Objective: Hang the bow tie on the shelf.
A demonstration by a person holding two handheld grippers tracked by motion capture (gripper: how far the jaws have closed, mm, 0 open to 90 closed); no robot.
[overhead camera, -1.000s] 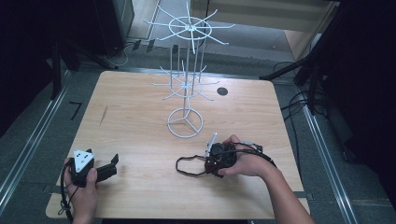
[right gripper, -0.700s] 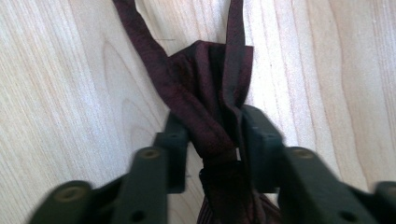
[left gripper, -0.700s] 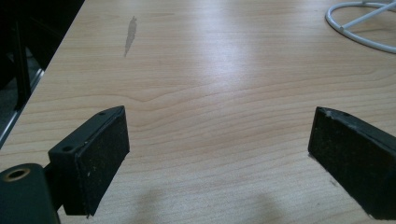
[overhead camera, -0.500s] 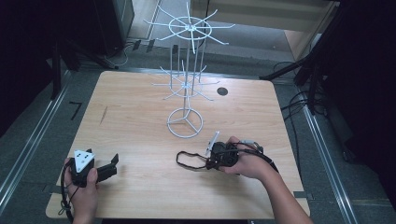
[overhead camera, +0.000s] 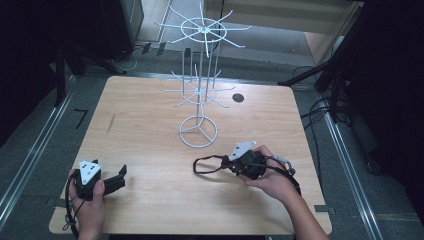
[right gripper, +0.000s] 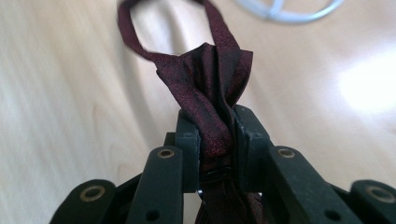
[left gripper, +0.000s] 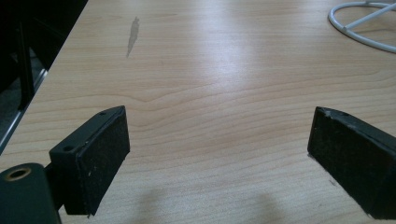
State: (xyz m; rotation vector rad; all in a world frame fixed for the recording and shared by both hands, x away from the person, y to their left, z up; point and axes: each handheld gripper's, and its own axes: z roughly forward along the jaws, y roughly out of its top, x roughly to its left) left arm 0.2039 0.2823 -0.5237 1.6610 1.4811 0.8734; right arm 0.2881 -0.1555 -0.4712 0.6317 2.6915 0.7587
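- Under both my grippers spreads the light wooden table (overhead camera: 150,125), the biggest thing before me, with a dark hole (overhead camera: 238,98) in its top well beyond my right gripper, near the far edge.
- Ahead of my right gripper and a little to its left stands the white wire display rack (overhead camera: 200,80), a tall post with two tiers of spokes; its round base ring (overhead camera: 198,131) sits on the wood near the loop of fabric, and I catch the ring's edge (left gripper: 359,28) at the far right of the left gripper view, well off from those jaws.
- At the near left corner my left hand (overhead camera: 87,205) holds the left gripper (overhead camera: 119,181) low over the table, jaws spread wide with bare wood between the pads (left gripper: 105,158).
- On the near right my right hand (overhead camera: 272,177) grips the right gripper (overhead camera: 231,163), whose jaws are clamped tight on a dark maroon necktie (right gripper: 210,88), pinched at a bunched, knot-like fold.
- From that pinch a thin loop of the necktie (overhead camera: 210,165) lies on the table, reaching out from the right gripper's jaws toward my left side.
- Well ahead of my left gripper, a small grey smudge (left gripper: 133,35) marks the wood.
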